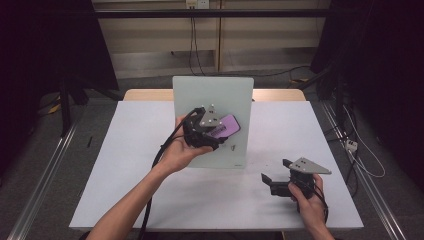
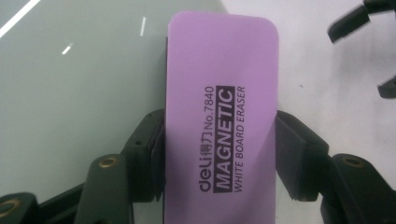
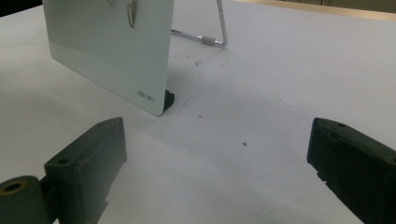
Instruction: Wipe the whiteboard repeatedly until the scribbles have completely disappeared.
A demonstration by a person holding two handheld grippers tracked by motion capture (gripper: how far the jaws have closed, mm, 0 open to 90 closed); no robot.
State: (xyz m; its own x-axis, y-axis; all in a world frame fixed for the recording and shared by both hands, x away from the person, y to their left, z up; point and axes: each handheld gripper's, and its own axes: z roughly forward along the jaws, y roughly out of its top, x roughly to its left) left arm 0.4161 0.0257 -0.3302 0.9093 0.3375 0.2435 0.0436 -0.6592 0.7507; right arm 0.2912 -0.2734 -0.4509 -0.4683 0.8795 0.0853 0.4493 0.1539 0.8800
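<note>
We see the left gripper [image 1: 216, 136] clamped on a purple magnetic whiteboard eraser [image 2: 219, 121], its black pads [image 2: 150, 156] pressing the eraser's two long sides. In the high view the eraser [image 1: 227, 125] sits raised in front of the face of the small glass whiteboard [image 1: 200, 95], which stands propped near the table's middle; whether it touches the board we cannot tell. The right gripper [image 1: 276, 172] rests low over the white table [image 1: 125, 175], near its front right edge, well apart from the board, its jaws spread wide with nothing between them. Its own view shows the board's lower corner [image 3: 149, 100] and wire stand [image 3: 219, 32].
</note>
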